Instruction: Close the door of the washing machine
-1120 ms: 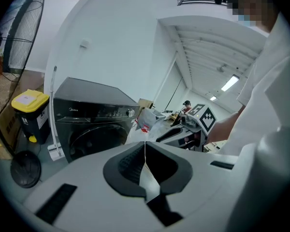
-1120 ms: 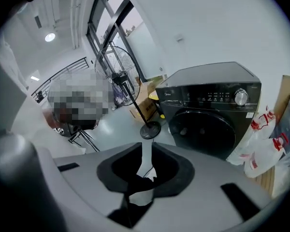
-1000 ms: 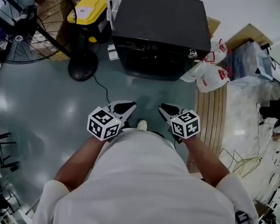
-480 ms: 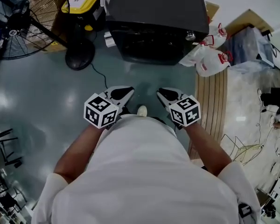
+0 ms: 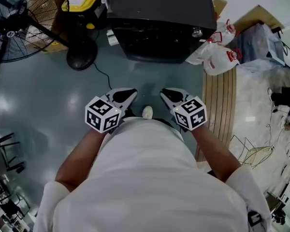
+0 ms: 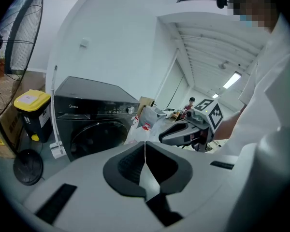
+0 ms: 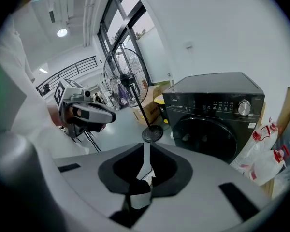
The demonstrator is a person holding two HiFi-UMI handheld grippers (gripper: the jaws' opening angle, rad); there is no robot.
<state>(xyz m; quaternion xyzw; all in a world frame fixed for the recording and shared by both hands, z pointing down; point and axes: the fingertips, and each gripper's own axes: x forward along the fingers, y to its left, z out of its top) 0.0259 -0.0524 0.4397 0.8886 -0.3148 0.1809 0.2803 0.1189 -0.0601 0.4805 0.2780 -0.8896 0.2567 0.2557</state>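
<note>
Flanking the washing machine [image 5: 159,13] stand a fan [image 5: 10,33] and bags [image 5: 217,58].

washing machine [image 5: 162,18]: smooth dark shell, glossy front;
floor [image 5: 48,105]: glossy, smooth, reflective;
boards [image 5: 221,105]: bare wood slats;
bags [image 5: 215,62]: thin crinkled plastic;
shirt [image 5: 145,187]: matt white cloth

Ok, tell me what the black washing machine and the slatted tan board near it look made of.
Black washing machine: probably painted metal, satin; soft sheen on its flat top.
Slatted tan board: likely wood, matt; parallel planks with dark gaps.
</note>
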